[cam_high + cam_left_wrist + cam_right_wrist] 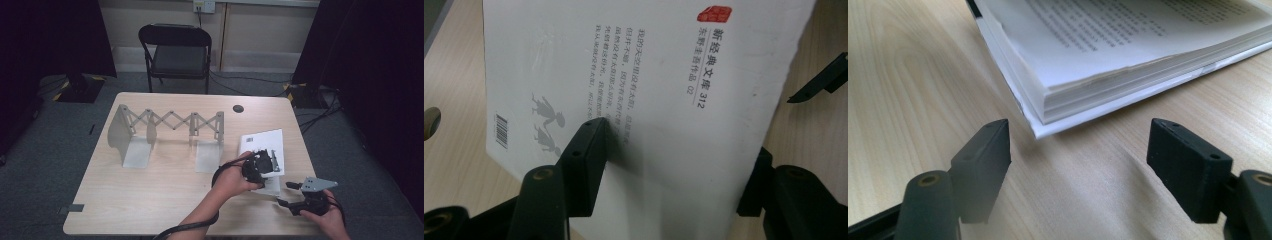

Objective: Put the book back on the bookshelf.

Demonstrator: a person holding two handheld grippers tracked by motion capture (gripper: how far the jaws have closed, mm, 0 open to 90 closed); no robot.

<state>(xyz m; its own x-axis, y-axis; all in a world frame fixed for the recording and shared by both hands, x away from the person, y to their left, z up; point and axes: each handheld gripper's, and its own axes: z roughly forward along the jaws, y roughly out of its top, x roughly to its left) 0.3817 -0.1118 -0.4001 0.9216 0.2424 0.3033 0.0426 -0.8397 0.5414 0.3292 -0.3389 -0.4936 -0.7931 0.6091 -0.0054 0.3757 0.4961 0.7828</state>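
Nearest the camera in the high view, the right gripper (284,194) sits low at the table's near edge, held in the person's right hand (327,220) with a grey three-cornered plate on top. Its jaws stand apart with nothing between them; in the right gripper view they frame bare wood, and the corner of the book (1128,55) lies just beyond them, untouched, its page block lifted slightly off the bottom cover.

Just beyond and to the left, the left hand (232,180) carries the left gripper (260,167) over the book (262,150), a white paperback lying on the right half of the table (165,200). From the left gripper view the jaws straddle the book: one black jaw lies across the white back cover (644,85) near the printed text, the other sits at the book's opposite edge. Whether the pads actually press on it cannot be told. A barcode, two small grey figures and a red seal show on that cover.

Farther back, toward the middle and left of the table, stands an expanding grey bookend rack (165,132) with scissor links, well apart from the book. A small round hole (238,108) marks the tabletop near the far edge. Beyond the table a black folding chair (176,52) faces it.
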